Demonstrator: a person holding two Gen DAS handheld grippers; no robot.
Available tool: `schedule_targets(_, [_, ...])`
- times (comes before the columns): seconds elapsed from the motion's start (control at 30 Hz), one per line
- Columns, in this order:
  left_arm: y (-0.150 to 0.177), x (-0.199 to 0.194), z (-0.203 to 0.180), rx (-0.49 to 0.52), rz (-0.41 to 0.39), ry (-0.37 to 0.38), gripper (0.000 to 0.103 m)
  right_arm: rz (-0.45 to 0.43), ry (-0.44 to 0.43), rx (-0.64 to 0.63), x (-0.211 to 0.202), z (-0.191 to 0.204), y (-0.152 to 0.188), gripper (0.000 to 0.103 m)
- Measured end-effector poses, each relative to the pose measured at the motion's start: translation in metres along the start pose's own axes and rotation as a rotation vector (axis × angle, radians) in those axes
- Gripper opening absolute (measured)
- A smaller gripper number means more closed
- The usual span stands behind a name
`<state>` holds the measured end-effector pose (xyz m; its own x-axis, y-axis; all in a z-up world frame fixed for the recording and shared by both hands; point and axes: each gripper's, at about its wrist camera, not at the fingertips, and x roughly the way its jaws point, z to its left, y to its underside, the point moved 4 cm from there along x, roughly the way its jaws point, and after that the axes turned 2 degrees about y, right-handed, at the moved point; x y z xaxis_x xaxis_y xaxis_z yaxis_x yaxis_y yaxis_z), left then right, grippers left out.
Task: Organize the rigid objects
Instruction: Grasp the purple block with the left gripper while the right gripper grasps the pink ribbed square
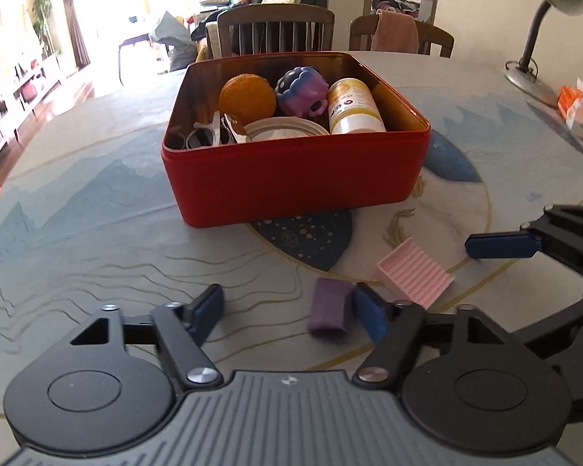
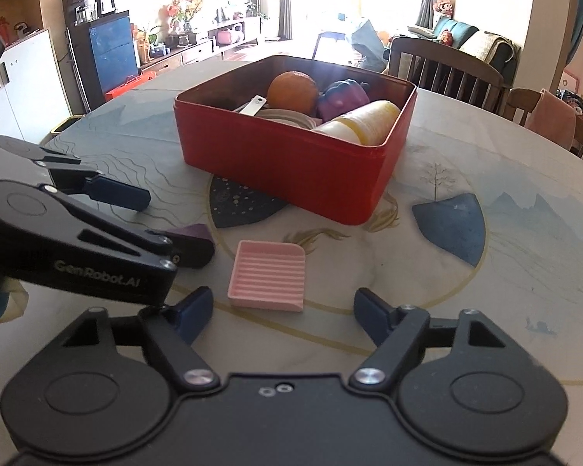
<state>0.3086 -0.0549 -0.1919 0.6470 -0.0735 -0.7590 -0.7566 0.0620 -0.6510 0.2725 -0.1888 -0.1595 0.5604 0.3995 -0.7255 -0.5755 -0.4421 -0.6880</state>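
Left wrist view | my left claw [image 1: 287, 312] apart, purple block [image 1: 329, 312] touching its right finger | right claw [image 2: 283, 312] apart, pink tray [image 2: 267, 275] near | center first, squeeze, lift into red box [image 1: 295, 182].

A box [image 1: 295, 178] sat on the table [image 1: 97, 213], holding an orange [image 1: 246, 97], a toy [image 1: 301, 91] beside it, a bottle [image 1: 353, 108] lying at the right, and a lid [image 1: 285, 128] and sunglasses [image 1: 210, 134] nearer the front. Before the box lay two things — a ridged tray [image 1: 414, 272] and, to its left, a small block [image 1: 330, 310]. Chairs [image 1: 276, 27] stood behind the table.
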Motion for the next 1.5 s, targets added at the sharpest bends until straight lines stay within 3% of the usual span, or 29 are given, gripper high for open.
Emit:
schedule_targets(0.1, [0.0,0.0,-0.001,0.012,-0.007,0.009,0.061,-0.006,0.003,0.006,0.0,-0.005,-0.002,0.06])
schedule_targets(0.27, [0.002,-0.004,-0.01,0.053,-0.019,0.025,0.035,-0.02,0.015,0.016,-0.001,-0.007,-0.002,0.051])
schedule_targets(0.33, [0.002,-0.006,-0.013,0.066,-0.021,0.024,0.031,-0.024,0.02,0.016,-0.002,-0.006,-0.003,0.04])
schedule_targets(0.47, [0.002,-0.006,-0.013,0.053,-0.012,0.039,0.02,-0.019,0.036,0.014,-0.001,-0.003,-0.005,0.039])
schedule_targets(0.6, [0.003,-0.009,-0.011,0.042,0.004,0.019,0.02,-0.013,0.054,0.044,-0.004,-0.003,-0.007,0.037])
schedule_targets(0.63, [0.003,-0.01,-0.009,0.037,0.006,0.014,0.02,-0.017,0.057,0.046,-0.006,-0.003,-0.007,0.009])
schedule_targets(0.73, [0.003,-0.017,-0.003,0.014,0.007,0.01,0.02,0.012,0.075,0.08,-0.01,-0.006,-0.007,0.0])
schedule_targets(0.87, [0.004,-0.03,0.001,0.009,-0.003,0.001,0.02,0.027,0.085,0.095,-0.013,-0.009,-0.003,0.0])
schedule_targets(1.1, [0.013,-0.044,0.009,-0.012,-0.01,-0.014,0.02,0.0,0.043,0.118,-0.009,-0.002,-0.015,0.042])
schedule_targets(1.2, [0.02,-0.046,0.017,-0.028,0.0,-0.029,0.02,0.004,0.048,0.125,0.001,0.007,-0.021,0.047])
schedule_targets(1.3, [0.026,-0.049,0.028,-0.055,0.006,-0.042,0.02,0.0,0.066,0.171,0.011,0.013,-0.031,0.065])
schedule_targets(1.5, [0.034,-0.054,0.047,-0.096,0.01,-0.064,0.02,0.026,0.14,0.288,0.028,0.021,-0.045,0.069])
